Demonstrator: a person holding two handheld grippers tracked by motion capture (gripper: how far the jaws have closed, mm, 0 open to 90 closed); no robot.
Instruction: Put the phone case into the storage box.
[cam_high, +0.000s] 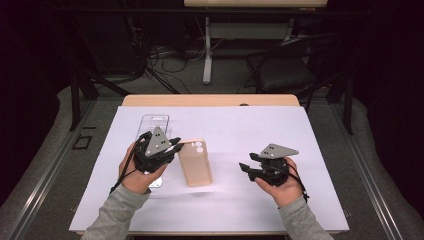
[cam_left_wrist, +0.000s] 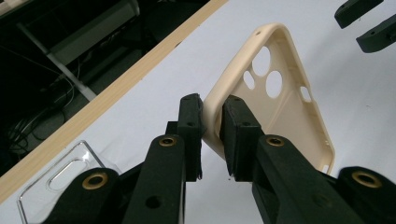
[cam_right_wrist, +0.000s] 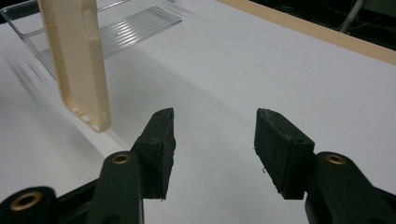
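Observation:
A beige phone case (cam_high: 195, 162) (cam_left_wrist: 275, 107) (cam_right_wrist: 77, 60) is held off the white mat, its open side up with the camera cut-outs at the far end. My left gripper (cam_high: 170, 146) (cam_left_wrist: 212, 123) is shut on the case's side wall near that camera end. My right gripper (cam_high: 243, 167) (cam_right_wrist: 212, 140) hovers to the right of the case, open, with nothing between its fingers. A clear plastic case (cam_high: 152, 127) (cam_left_wrist: 60, 175) (cam_right_wrist: 116, 28) lies flat on the mat under and behind my left hand.
A white mat (cam_high: 240, 135) covers most of the wooden table (cam_high: 210, 100). Beyond the table's far edge are a dark chair (cam_high: 285, 65), a desk leg (cam_high: 207, 50) and cables on the floor.

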